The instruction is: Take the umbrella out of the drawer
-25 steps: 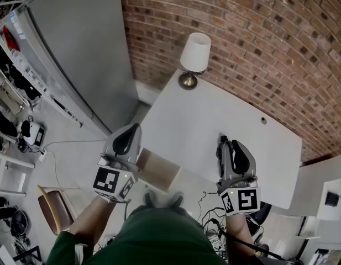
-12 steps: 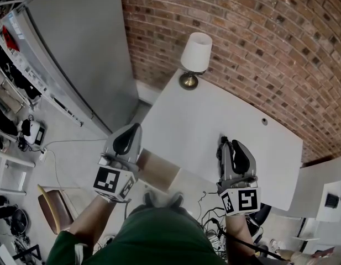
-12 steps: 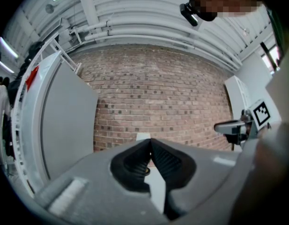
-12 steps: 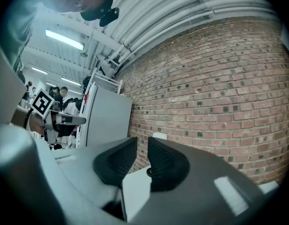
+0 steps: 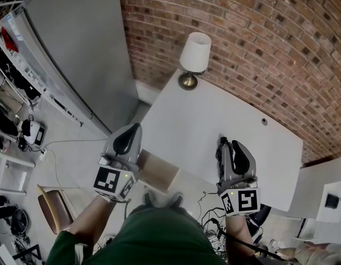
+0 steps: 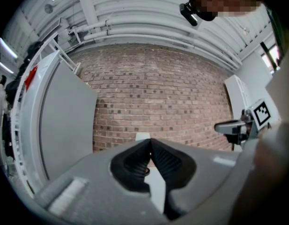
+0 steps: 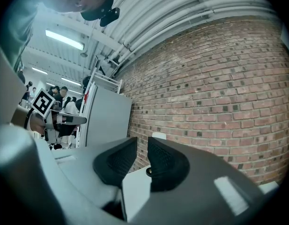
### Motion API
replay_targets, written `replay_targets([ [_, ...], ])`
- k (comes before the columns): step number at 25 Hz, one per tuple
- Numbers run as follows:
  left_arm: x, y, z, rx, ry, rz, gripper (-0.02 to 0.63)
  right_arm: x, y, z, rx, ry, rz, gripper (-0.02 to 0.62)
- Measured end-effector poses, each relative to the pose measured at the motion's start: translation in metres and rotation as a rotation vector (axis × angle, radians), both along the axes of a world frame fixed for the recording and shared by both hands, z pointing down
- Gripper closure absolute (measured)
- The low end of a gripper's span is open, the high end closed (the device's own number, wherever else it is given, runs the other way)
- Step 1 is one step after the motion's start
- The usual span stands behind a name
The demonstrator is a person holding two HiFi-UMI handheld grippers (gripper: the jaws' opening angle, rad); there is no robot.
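The drawer (image 5: pixel 157 170) sits just beside the left gripper (image 5: pixel 136 128), clamped on nothing, right gripper (image 5: pixel 225 143) ajar, empty, farther off, umbrella unseen

– Any writing to read here?
– No. No word, number or brand name is legible anywhere.
– What about the cube on the left gripper (image 5: pixel 136 128)?
– Its left marker (image 5: pixel 110 182) is a black-and-white square pattern, not letters. The right gripper (image 5: pixel 221 142) carries a right marker (image 5: pixel 240 200) of the same kind, with blocky shapes that spell nothing certain.
– And the white box (image 5: pixel 337 210) at the far right edge?
– It has a dark patch on its face. Any print there is too small to tell.
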State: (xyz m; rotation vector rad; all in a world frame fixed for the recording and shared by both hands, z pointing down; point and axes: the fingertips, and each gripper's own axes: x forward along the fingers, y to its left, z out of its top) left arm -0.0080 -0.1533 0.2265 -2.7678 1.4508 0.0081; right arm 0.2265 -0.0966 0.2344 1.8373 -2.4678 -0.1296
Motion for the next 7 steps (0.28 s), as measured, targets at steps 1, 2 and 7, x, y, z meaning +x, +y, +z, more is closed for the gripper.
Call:
replay_targets([
  [1, 0.0009, -0.0001, 0.0004, 0.001, 0.000, 0.000, 0.606, 0.0009, -0.0002, 0.0007, 0.000, 0.000, -0.001, 0.525],
  [2, 0.0018, -0.0001, 0.0007, 0.001, 0.000, -0.001, 0.606, 0.0019, -0.0004, 0.0014, -0.001, 0.000, -0.001, 0.525],
  [7, 0.0063, -0.0007, 0.0003, 0.005, -0.001, -0.002, 0.606, 0.0062, -0.0013, 0.0017, 0.003, 0.000, -0.003, 0.526],
])
